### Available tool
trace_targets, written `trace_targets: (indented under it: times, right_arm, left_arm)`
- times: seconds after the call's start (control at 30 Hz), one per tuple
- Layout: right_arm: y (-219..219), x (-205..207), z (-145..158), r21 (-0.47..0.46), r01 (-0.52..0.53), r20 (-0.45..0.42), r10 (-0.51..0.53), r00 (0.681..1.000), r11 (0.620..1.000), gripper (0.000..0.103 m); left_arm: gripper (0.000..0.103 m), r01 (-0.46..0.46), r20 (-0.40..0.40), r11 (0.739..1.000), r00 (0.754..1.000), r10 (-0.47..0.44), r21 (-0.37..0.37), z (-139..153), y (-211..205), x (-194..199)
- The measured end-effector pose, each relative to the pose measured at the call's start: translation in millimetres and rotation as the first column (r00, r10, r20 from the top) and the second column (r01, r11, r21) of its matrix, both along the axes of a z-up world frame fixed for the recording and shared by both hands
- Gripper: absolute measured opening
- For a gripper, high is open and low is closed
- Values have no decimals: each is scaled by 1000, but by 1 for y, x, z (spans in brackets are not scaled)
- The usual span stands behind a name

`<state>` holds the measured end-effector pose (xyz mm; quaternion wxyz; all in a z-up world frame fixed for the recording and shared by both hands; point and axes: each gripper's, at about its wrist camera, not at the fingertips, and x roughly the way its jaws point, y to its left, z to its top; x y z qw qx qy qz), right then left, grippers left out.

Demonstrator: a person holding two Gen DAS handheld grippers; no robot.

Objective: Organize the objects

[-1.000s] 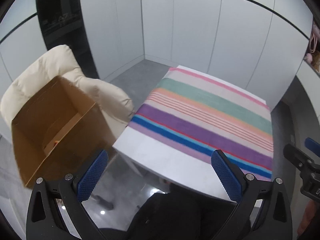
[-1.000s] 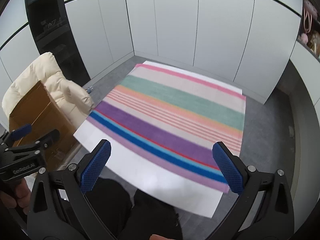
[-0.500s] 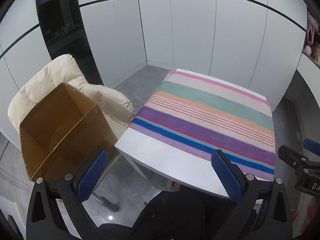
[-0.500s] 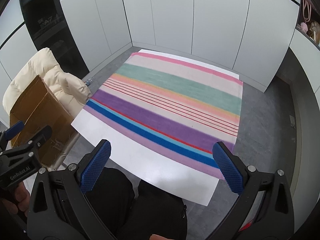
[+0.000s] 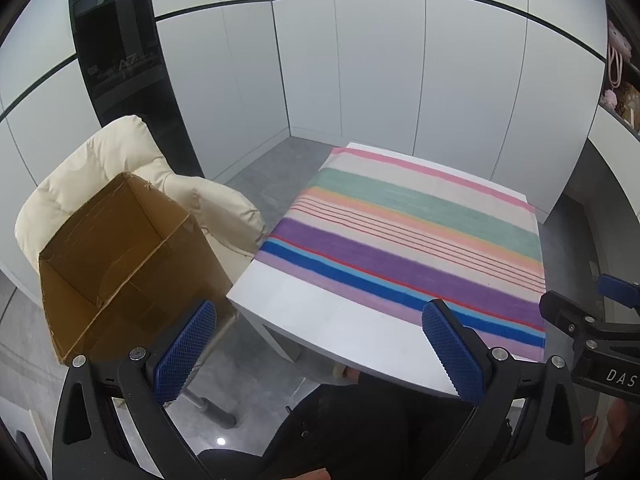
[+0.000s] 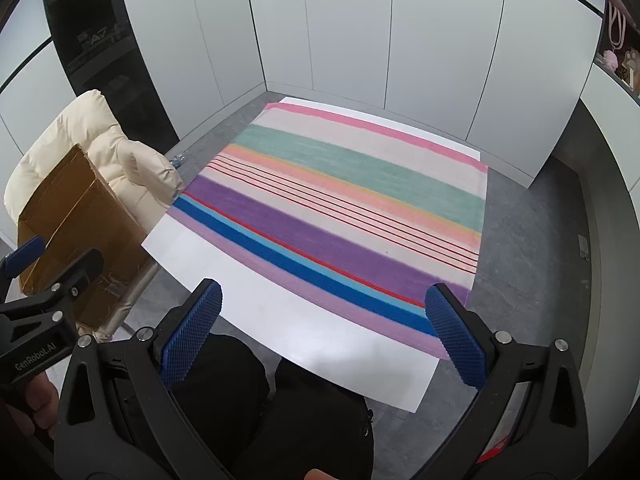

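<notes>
An open brown cardboard box (image 5: 120, 252) stands on a cream padded chair (image 5: 132, 160) left of the table; its floor is hidden from here. It also shows in the right wrist view (image 6: 76, 224). A white table (image 5: 320, 320) carries a striped cloth (image 5: 416, 236), also seen in the right wrist view (image 6: 344, 200). My left gripper (image 5: 320, 348) is open and empty, held above the table's near left corner. My right gripper (image 6: 324, 328) is open and empty above the table's near edge. No loose objects show on the cloth.
White cabinet walls (image 5: 360, 72) stand close behind the table. A dark glass-fronted column (image 5: 116, 60) rises behind the chair. A shelf with soft toys (image 6: 620, 60) is at the far right. Grey floor (image 6: 532, 240) lies right of the table. The person's dark-clad legs (image 6: 300, 412) are below.
Both grippers have risen and pulled back a little, so the table and box look smaller and lower. The box interior's floor has dropped out of sight. Both stay open.
</notes>
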<state>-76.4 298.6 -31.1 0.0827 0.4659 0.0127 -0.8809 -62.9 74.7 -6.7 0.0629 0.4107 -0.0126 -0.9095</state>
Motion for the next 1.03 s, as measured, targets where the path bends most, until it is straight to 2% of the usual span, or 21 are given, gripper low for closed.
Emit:
trace_targets:
  times: [0.2, 1.03]
  right_arm:
    - [-3, 1, 3, 26, -6, -19, 6, 1000, 1000, 103]
    - [-7, 1, 4, 11, -21, -21, 21, 1000, 1000, 103]
  left_arm:
    - [103, 2, -12, 1000, 1000, -2, -8, 2, 0, 1]
    - [103, 25, -16, 1000, 1000, -25, -2, 2, 3, 3]
